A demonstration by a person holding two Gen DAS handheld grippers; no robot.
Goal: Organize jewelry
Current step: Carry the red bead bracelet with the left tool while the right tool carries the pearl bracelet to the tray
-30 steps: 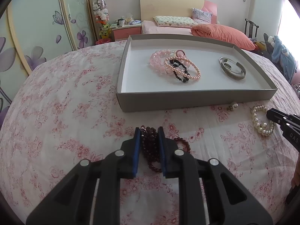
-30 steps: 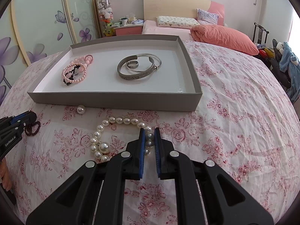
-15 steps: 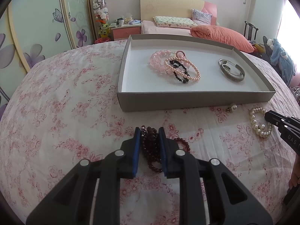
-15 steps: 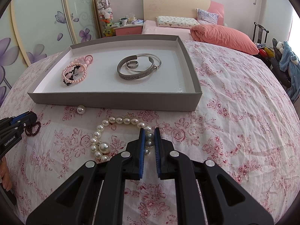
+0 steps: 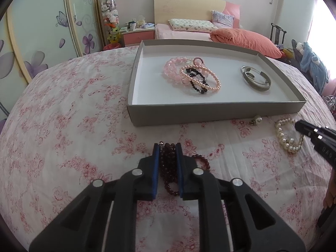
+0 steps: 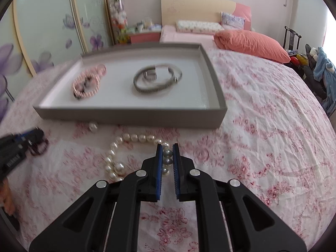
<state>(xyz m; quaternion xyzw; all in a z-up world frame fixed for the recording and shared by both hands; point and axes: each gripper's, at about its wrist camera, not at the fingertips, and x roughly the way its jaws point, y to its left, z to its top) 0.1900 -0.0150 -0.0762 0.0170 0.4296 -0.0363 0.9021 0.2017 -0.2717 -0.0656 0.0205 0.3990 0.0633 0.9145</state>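
Here, dark red bracelet between left gripper pads.

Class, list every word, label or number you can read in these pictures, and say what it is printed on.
"DAS": side of the right claw, cut off at the picture edge.
White lettering on the left claw: too blurred to read.
No other text shows.

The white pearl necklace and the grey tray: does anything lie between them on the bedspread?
Yes: a single loose pearl earring lies on the floral bedspread beside the grey tray wall, left of the white pearl necklace, in both views.
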